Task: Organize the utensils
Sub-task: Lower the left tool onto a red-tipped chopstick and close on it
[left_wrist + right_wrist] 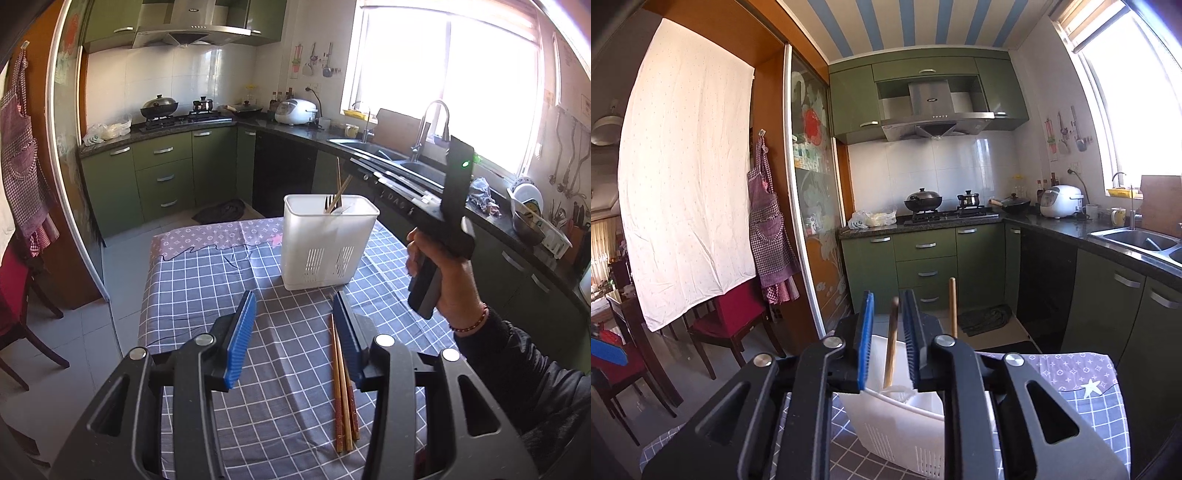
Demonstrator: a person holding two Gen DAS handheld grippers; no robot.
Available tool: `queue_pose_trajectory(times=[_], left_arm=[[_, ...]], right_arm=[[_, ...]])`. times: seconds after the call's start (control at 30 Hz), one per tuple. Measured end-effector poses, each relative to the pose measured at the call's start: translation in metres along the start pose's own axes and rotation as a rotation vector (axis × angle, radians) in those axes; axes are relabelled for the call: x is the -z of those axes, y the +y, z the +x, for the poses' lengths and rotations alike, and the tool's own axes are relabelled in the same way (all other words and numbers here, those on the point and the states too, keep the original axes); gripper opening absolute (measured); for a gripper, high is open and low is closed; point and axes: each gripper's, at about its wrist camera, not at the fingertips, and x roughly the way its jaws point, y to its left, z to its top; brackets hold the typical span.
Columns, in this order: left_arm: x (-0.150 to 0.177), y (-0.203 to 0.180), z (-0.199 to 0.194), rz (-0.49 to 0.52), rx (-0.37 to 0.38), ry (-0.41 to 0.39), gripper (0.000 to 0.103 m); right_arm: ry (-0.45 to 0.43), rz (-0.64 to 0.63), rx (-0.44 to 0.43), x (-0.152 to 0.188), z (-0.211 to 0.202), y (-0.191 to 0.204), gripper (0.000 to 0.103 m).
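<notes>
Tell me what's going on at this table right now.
A person holding a gripper in each hand is sorting utensils into a white utensil holder on the checked tablecloth. The right gripper sits above the holder, open, with an upright chopstick between its fingers, apparently ungripped. A fork is already inside. The left gripper is open, low over the table beside the chopsticks lying there.

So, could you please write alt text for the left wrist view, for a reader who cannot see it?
The open left tongs hover over a grey checked tablecloth, with wooden chopsticks lying beside the right-hand blue pad. Beyond stands a white utensil holder containing chopsticks and a fork, and the right hand holds its tool upright, in a green kitchen.
</notes>
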Motion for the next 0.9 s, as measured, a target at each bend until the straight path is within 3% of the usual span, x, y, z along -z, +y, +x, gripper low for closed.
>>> queue_pose_trajectory(times=[0.03, 0.13, 0.2, 0.23, 0.27, 0.33, 0.43, 0.53, 0.63, 0.9], left_arm=[[0.001, -0.002, 0.006, 0.002, 0.005, 0.020, 0.042], [0.005, -0.007, 0.029, -0.005, 0.037, 0.097, 0.042], [0.008, -0.012, 0.049, -0.004, 0.047, 0.159, 0.042], [0.010, -0.014, 0.060, 0.003, 0.051, 0.194, 0.042], [0.012, -0.017, 0.072, 0.008, 0.056, 0.230, 0.042], [0.018, -0.021, 0.097, 0.007, 0.063, 0.309, 0.042], [0.026, -0.028, 0.134, 0.009, 0.091, 0.421, 0.037], [0.031, -0.036, 0.167, 0.021, 0.102, 0.505, 0.025], [0.036, -0.041, 0.194, 0.031, 0.087, 0.568, 0.015], [0.038, -0.049, 0.222, 0.052, 0.076, 0.635, 0.011]], right_arm=[[-0.001, -0.007, 0.004, -0.002, -0.008, -0.001, 0.037], [-0.012, 0.012, 0.006, -0.010, -0.034, -0.006, 0.037], [-0.037, 0.035, 0.028, -0.018, -0.057, -0.009, 0.043], [-0.037, 0.046, 0.051, -0.020, -0.068, -0.011, 0.060], [-0.015, 0.056, 0.076, -0.021, -0.078, -0.011, 0.086], [0.077, 0.068, 0.102, -0.020, -0.091, -0.012, 0.096], [0.251, 0.102, 0.095, -0.003, -0.102, -0.017, 0.098], [0.410, 0.160, 0.039, 0.022, -0.107, -0.029, 0.098], [0.520, 0.172, 0.041, 0.049, -0.108, -0.041, 0.098], [0.607, 0.181, 0.079, 0.084, -0.106, -0.057, 0.098]])
